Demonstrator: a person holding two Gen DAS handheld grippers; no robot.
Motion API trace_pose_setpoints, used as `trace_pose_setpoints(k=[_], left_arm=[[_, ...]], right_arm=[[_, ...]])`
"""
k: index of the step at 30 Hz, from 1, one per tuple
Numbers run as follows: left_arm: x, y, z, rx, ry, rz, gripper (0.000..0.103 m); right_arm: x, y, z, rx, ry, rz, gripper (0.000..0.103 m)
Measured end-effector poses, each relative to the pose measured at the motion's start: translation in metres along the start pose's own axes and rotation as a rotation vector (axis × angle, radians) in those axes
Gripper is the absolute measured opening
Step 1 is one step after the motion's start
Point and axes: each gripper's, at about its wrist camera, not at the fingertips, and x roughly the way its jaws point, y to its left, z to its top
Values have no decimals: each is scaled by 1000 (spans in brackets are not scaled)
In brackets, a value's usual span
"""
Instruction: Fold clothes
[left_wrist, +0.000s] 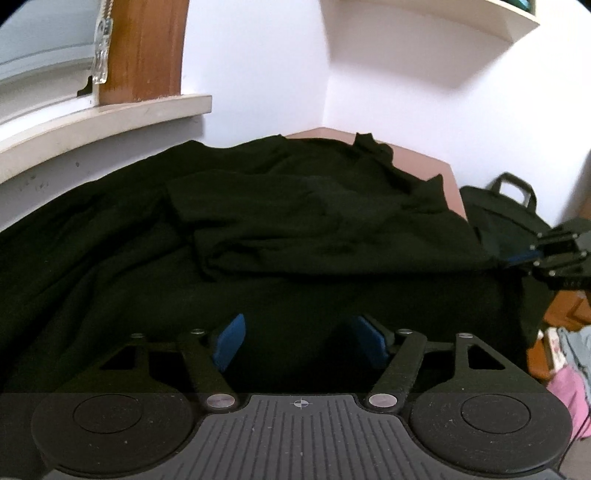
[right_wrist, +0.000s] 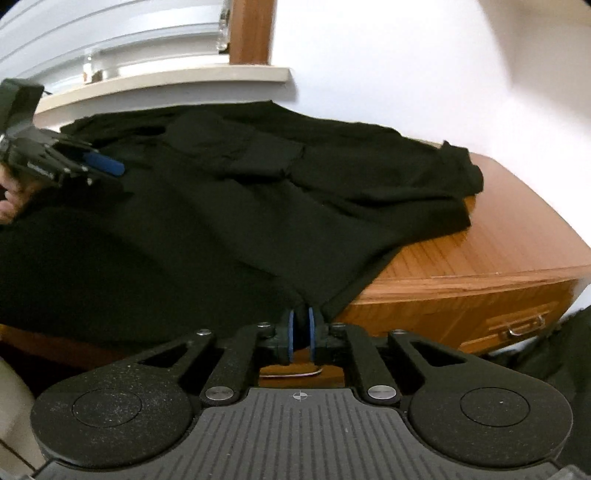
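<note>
Right wrist view: the right gripper (right_wrist: 301, 334) pinches the near corner of the black garment (right_wrist: 229, 206), probably to lift it for a fold.
Its blue pads are almost together with cloth between. The left gripper (left_wrist: 301, 341) stands spread over the hem, holding nothing. Only this view shows the wooden dresser (right_wrist: 498, 258) under the garment; the left view adds a black bag (left_wrist: 506, 218).

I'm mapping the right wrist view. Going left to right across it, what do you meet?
Left gripper → black garment → wooden dresser top → drawer handle.
</note>
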Motion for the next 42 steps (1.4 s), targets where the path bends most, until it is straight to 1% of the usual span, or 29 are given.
trace_pose_setpoints(k=[2, 5, 6, 8, 9, 12, 14, 16, 18, 22, 25, 26, 27, 28, 29, 30, 31, 33, 35, 40, 42], left_arm=[[0, -3, 1, 7, 1, 12, 72], [3, -7, 7, 12, 1, 20, 69], [4, -9, 11, 15, -1, 20, 68], [9, -15, 24, 26, -12, 19, 63], [12, -19, 31, 34, -17, 14, 59], [24, -33, 53, 59, -29, -1, 55], [40, -45, 66, 83, -22, -6, 54], [57, -57, 79, 108, -12, -9, 56], [76, -66, 88, 127, 4, -7, 57], [110, -76, 96, 137, 48, 10, 59], [121, -79, 94, 161, 66, 16, 58], [123, -79, 93, 167, 68, 19, 56], [123, -78, 93, 171, 67, 20, 44], [123, -76, 94, 169, 73, 13, 29], [119, -73, 95, 158, 72, 5, 23], [114, -69, 97, 146, 58, 7, 12], [108, -65, 98, 134, 43, 9, 9], [88, -52, 102, 93, -3, 17, 6], [59, -35, 105, 42, -60, 37, 6], [-38, 22, 101, -136, -244, 133, 5], [-71, 42, 91, -193, -282, 182, 5]], right_arm=[[-4, 1, 4, -3, -27, 12, 17], [-5, -2, 13, 4, -72, 26, 26], [-5, -3, 16, 13, -86, 34, 29], [-2, -5, 19, 29, -107, 58, 32], [2, -5, 19, 28, -114, 61, 34], [18, -4, 18, 43, -132, 58, 38], [31, -6, 16, 60, -137, 44, 38], [42, -6, 16, 56, -163, 9, 38], [47, -9, 16, 75, -191, -5, 39], [56, -15, 17, 85, -211, -5, 43], [63, -20, 16, 95, -213, 3, 47], [65, -22, 16, 103, -212, 8, 48], [67, -24, 15, 105, -213, 14, 49], [67, -26, 15, 103, -216, 22, 50], [68, -26, 15, 97, -217, 27, 50], [68, -27, 15, 91, -215, 30, 50], [68, -27, 15, 85, -216, 33, 50], [67, -27, 14, 82, -220, 38, 50], [66, -27, 13, 78, -223, 41, 50], [63, -32, 10, 62, -221, 51, 50], [61, -36, 9, 64, -219, 55, 50]])
